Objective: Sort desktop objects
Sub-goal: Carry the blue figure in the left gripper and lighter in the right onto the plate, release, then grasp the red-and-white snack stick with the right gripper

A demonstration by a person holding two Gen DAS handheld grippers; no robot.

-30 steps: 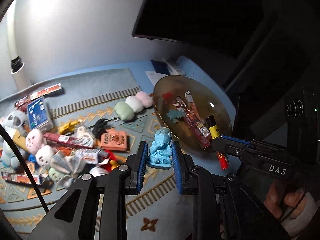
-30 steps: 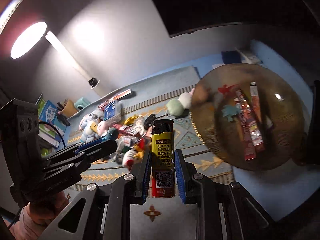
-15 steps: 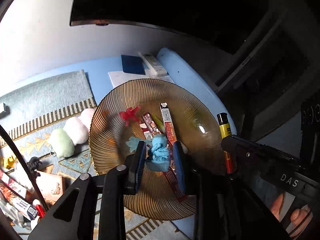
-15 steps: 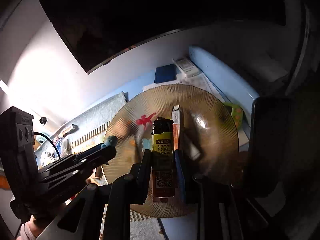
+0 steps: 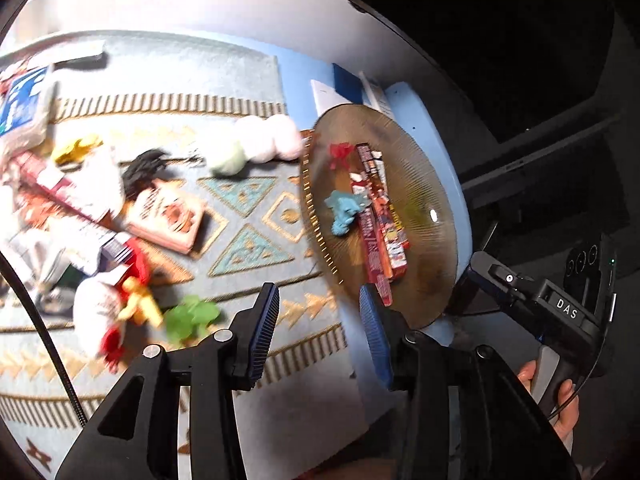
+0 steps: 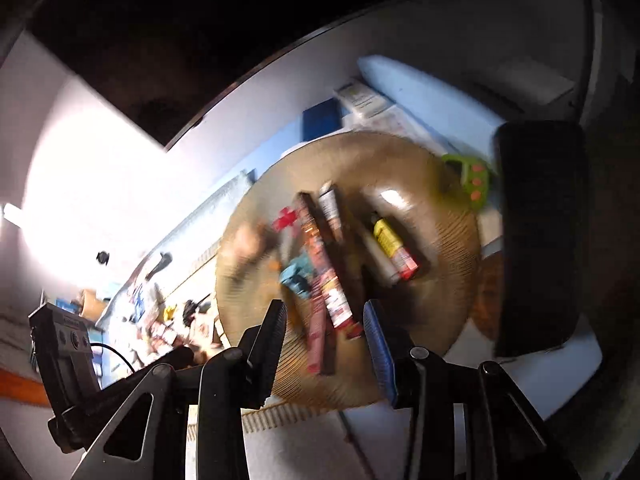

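Our left gripper [image 5: 316, 336] has just been opening, empty; blue figurine [image 5: 343, 211] lies on the plate [image 5: 436, 248]. Right gripper [image 6: 326, 344] likewise, lighter [image 6: 394, 249] released. Crowding may roll pieces off the rim.

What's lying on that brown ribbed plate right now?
On the plate lie a blue figurine, a small red toy, long red snack packets and a yellow lighter. Whatever sits beneath the packets is covered.

A patterned mat [image 5: 248, 216] covers the blue desk [image 5: 440, 152] below a dark monitor [image 5: 500, 32].
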